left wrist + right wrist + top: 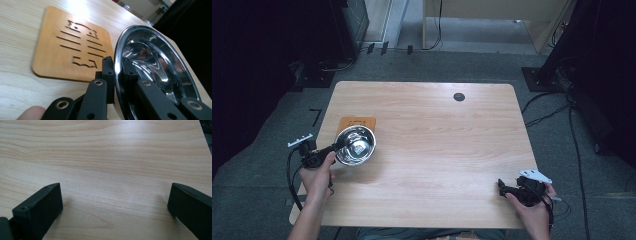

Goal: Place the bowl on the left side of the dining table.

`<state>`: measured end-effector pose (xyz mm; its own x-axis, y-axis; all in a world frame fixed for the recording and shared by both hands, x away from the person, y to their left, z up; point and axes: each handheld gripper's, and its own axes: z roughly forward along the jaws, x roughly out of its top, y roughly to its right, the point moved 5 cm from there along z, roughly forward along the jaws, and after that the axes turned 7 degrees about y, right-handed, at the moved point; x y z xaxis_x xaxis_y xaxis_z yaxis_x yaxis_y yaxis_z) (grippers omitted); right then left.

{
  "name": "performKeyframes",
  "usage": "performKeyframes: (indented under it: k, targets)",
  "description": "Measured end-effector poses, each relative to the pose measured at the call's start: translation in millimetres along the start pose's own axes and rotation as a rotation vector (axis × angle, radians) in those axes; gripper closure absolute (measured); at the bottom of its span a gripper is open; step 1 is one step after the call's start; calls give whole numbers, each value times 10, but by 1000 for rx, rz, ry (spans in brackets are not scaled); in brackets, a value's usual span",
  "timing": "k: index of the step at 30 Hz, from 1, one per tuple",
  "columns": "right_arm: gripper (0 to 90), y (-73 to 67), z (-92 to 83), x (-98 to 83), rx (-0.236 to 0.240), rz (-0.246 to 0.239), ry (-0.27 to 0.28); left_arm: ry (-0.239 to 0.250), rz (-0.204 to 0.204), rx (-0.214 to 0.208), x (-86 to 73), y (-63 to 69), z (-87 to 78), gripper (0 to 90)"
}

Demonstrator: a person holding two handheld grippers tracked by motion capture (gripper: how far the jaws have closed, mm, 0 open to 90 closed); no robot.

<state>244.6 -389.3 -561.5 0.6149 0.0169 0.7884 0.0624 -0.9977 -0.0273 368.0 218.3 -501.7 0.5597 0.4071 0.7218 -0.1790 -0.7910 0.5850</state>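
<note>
Steel bowl rim pinched between left gripper jaws, just beside the wooden coaster, whose cut-out pattern the left gripper view reveals. Right gripper jaws spread over bare table.

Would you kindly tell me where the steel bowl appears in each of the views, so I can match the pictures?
High view: the steel bowl sits at the table's left, its rim clamped by the left gripper, partly over the wooden coaster.
Left gripper view: the bowl is at right, its rim between the jaws.
Right gripper view: the bowl is not in it.
Shared landmark: the coaster, beside the bowl in both.
</note>
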Motion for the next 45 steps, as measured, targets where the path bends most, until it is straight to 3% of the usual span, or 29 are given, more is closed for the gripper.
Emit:
performKeyframes:
  k: [4, 7, 8, 10, 11, 14, 15, 16, 22, 24, 27, 30, 37, 42, 44, 45]
  targets:
    - [0, 0, 0, 0, 0, 0, 0, 13, -50, 9, 55, -78, 27, 846]
    - [0, 0, 0, 0, 0, 0, 0, 42, -83, 51, 124, -174, 80, 846]
    - [0, 0, 0, 0, 0, 0, 0, 42, -83, 51, 124, -174, 80, 846]
    - [0, 0, 0, 0, 0, 0, 0, 40, -86, 85, 144, -226, 138, 846]
    - [0, 1, 0, 0, 0, 0, 0, 38, -69, 118, 159, -254, 187, 846]
    - [0, 0, 1, 0, 0, 0, 2, 39, -71, 142, 183, -286, 251, 846]
    - [0, 0, 1, 1, 0, 0, 1, 45, -83, 146, 191, -297, 268, 846]
    - [0, 0, 1, 0, 0, 0, 1, 58, -129, 147, 204, -335, 311, 846]
    - [0, 0, 1, 0, 0, 0, 1, 90, -200, 220, 214, -450, 384, 846]
    - [0, 0, 1, 0, 1, 0, 1, 107, -219, 222, 232, -447, 393, 846]
    - [0, 0, 1, 0, 0, 0, 1, 130, -215, 239, 256, -420, 414, 846]
    - [0, 0, 1, 0, 0, 0, 1, 110, -168, 297, 254, -411, 478, 845]
    - [0, 0, 1, 0, 1, 0, 1, 97, -163, 342, 202, -405, 615, 845]
    - [0, 0, 0, 0, 1, 0, 1, 114, -166, 344, 197, -403, 633, 844]
    - [0, 0, 1, 0, 1, 0, 1, 113, -173, 332, 191, -401, 652, 801]
    - [0, 0, 1, 0, 1, 0, 1, 110, -182, 325, 184, -409, 664, 725]
